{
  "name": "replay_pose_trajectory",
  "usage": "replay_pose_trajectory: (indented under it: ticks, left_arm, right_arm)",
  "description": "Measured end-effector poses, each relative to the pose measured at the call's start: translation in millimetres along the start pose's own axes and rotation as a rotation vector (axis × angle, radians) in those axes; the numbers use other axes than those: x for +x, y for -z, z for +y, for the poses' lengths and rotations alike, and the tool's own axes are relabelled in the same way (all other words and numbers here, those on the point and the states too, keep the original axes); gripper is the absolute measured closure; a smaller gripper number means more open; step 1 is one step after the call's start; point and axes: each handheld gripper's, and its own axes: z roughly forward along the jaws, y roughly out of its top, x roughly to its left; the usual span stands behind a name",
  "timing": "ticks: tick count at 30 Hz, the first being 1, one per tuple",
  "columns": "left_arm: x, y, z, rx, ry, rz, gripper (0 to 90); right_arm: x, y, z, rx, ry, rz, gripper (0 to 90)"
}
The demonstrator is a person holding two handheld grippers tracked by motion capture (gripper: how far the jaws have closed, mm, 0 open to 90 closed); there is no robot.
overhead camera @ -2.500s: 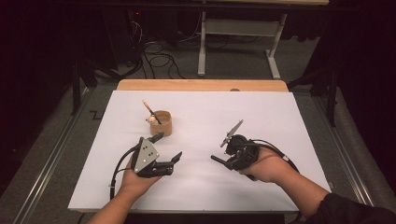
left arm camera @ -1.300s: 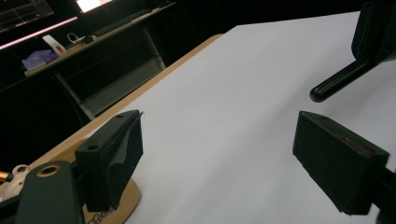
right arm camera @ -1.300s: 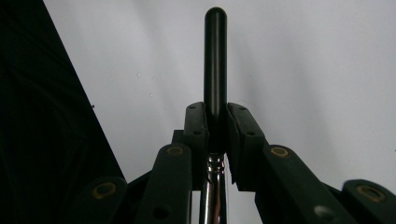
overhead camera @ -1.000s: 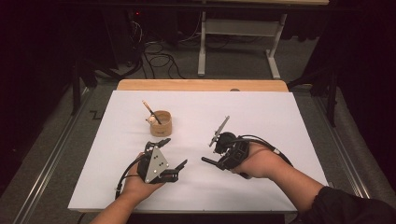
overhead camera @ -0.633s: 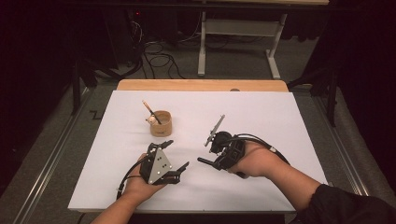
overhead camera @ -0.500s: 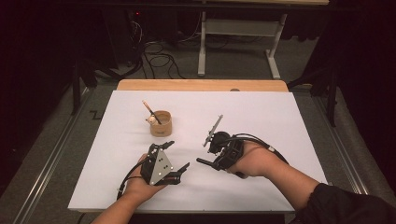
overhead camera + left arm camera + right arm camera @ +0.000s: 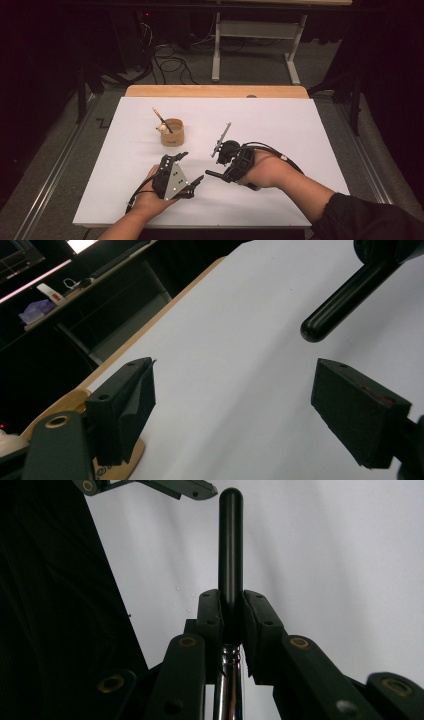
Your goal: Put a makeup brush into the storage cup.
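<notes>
The right gripper (image 7: 227, 161) pinches a black-handled metal tool (image 7: 230, 545) between its pads, above the white table (image 7: 310, 130); its handle tip points toward the left gripper (image 7: 187, 167), whose jaws are spread and empty

Black-handled tool (image 7: 230, 545) (silver shaft); white table (image 7: 300, 130)

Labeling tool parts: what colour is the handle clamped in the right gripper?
Black handle; right gripper view shows best.

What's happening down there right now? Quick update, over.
Right claw shut on black-handled tool. Left claw open, empty, facing the handle. Wooden cup stands apart. Nothing between.
</notes>
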Motion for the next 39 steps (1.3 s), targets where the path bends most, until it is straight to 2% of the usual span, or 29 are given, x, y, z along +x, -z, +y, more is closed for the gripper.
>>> replay_pose_trajectory:
  ticks: [2,8,17,24,32,39]
  left_arm:
    - [-1.0,-0.3,0.0,0.002,-0.008,-0.002,19.3]
    - [-4.1,-2.2,0.2,0.001,-0.019,-0.010,20.3]
    - [-10.1,-2.8,1.4,0.008,-0.076,-0.013,24.5]
    - [-9.8,-0.5,2.5,0.001,-0.085,-0.017,29.9]
    - [-14.1,-0.7,3.6,0.000,-0.120,-0.041,36.9]
    - [-15.0,-0.2,3.7,-0.005,-0.124,-0.066,42.8]
  right_arm:
    - [0.4,0.7,1.5,0.016,0.007,-0.001,80.6]
    - [1.5,-1.4,4.5,0.011,0.011,0.007,80.6]
    - [3.4,-4.5,7.6,0.009,0.011,0.015,80.6]
    - [4.6,-7.1,10.4,0.018,0.022,0.018,80.6]
    - [5.1,-8.1,15.4,0.031,0.027,0.024,80.6]
    - [5.0,-10.4,18.0,0.027,0.030,0.021,80.6]
